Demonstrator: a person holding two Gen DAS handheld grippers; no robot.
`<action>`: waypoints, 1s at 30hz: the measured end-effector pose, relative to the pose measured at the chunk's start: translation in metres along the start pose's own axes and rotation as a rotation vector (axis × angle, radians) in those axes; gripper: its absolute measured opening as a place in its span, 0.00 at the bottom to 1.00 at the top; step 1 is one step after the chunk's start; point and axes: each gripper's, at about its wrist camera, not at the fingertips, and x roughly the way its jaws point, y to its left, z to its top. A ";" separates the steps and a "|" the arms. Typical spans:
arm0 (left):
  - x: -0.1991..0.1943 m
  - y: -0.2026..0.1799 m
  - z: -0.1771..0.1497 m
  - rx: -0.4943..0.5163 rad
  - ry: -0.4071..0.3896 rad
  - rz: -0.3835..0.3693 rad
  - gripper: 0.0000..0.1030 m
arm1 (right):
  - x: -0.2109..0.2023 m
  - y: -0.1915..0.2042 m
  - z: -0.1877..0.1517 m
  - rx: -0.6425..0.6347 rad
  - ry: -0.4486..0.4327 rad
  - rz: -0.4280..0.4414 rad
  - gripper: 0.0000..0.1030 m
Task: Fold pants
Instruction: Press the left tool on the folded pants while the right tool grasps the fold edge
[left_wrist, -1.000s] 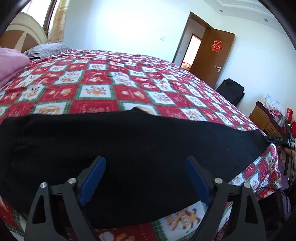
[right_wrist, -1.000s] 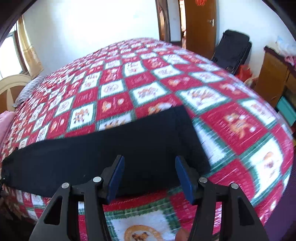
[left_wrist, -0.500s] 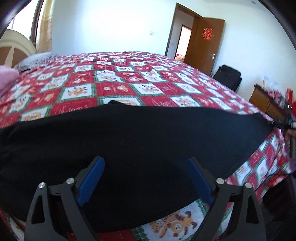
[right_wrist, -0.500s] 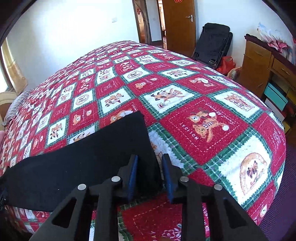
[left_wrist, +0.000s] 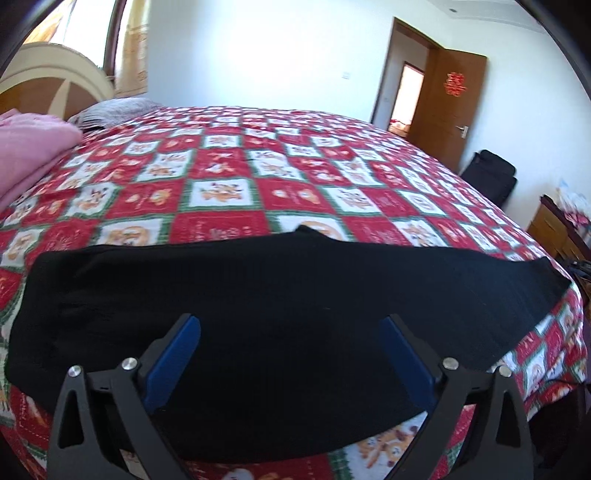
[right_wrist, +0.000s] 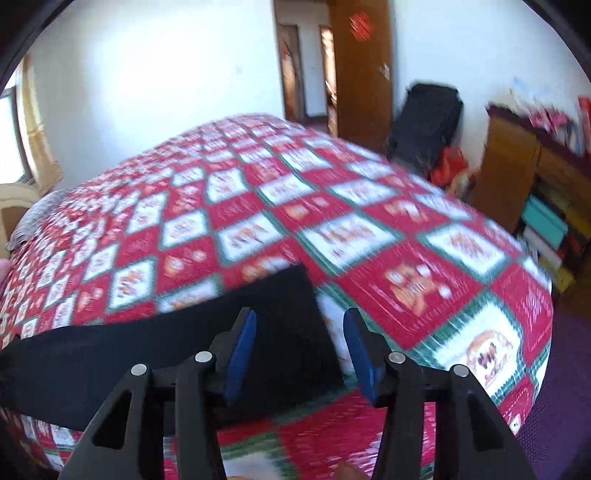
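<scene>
Black pants (left_wrist: 280, 306) lie flat as one long strip along the near edge of the bed. In the right wrist view the pants (right_wrist: 155, 354) run from the left edge to a squared end near the middle. My left gripper (left_wrist: 290, 354) is open and empty, hovering over the middle of the strip. My right gripper (right_wrist: 300, 347) is open and empty, its jaws straddling the right end corner of the pants. The right wrist view is motion-blurred.
The bed has a red, white and green checked quilt (left_wrist: 229, 192). A folded pink blanket (left_wrist: 26, 155) and a headboard are at the far left. An open wooden door (left_wrist: 447, 107), a black bag (right_wrist: 428, 122) and a wooden cabinet (right_wrist: 517, 170) stand to the right.
My right gripper was open, closed to a narrow gap at the pants' end corner, and is open again, pulled back slightly. My left gripper stayed open and drew back a little.
</scene>
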 end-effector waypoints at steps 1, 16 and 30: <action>0.002 0.001 0.000 -0.003 0.005 0.009 0.98 | -0.002 0.013 0.000 -0.025 0.000 0.025 0.53; 0.015 0.002 -0.007 0.012 0.050 0.050 1.00 | 0.029 0.225 -0.080 -0.397 0.175 0.393 0.55; 0.008 -0.059 0.011 0.100 -0.024 -0.042 1.00 | 0.036 0.222 -0.103 -0.443 0.207 0.380 0.56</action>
